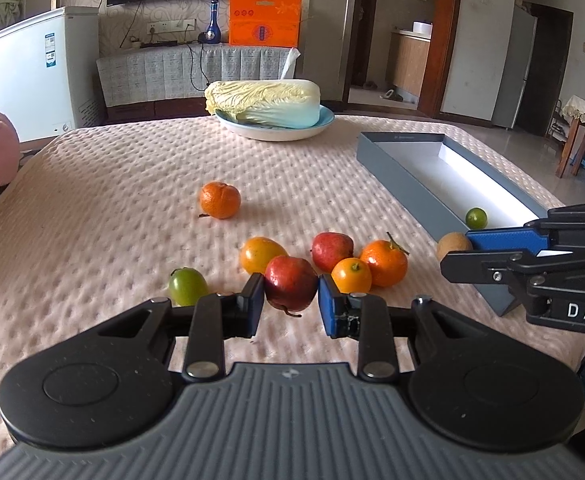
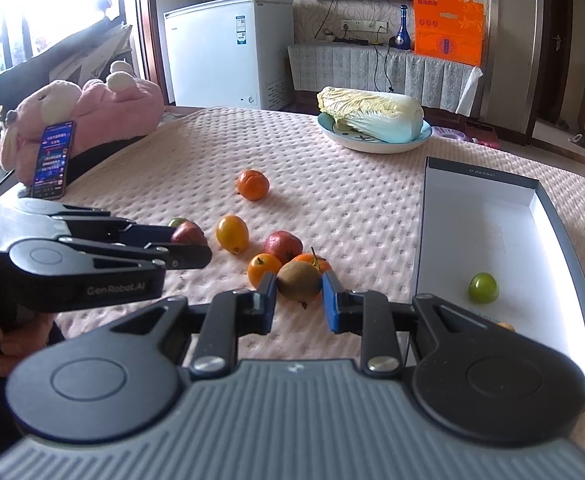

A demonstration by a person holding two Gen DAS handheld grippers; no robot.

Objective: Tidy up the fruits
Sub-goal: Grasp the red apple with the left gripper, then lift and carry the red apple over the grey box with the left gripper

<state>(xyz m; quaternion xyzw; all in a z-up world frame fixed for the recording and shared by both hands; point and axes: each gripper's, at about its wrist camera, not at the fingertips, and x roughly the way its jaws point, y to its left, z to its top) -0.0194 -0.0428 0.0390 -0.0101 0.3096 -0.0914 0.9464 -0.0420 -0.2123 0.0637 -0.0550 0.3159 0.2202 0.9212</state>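
From the left wrist, the left gripper (image 1: pixel 291 303) pinches a red apple (image 1: pixel 290 283) amid the loose fruit. From the right wrist, the right gripper (image 2: pixel 299 301) clamps a kiwi (image 2: pixel 299 280) beside the box (image 2: pixel 572 256). Both picks look made; next, probably carry them into the box.

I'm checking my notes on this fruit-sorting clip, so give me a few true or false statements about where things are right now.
1. The left gripper has its jaws on a red apple. True.
2. The right gripper holds an orange. False: its jaws are on a brown kiwi.
3. The grey box has a green fruit inside. True.
4. The cabbage lies in the grey box. False: it lies on a plate.
5. A lone orange sits apart from the fruit cluster. True.
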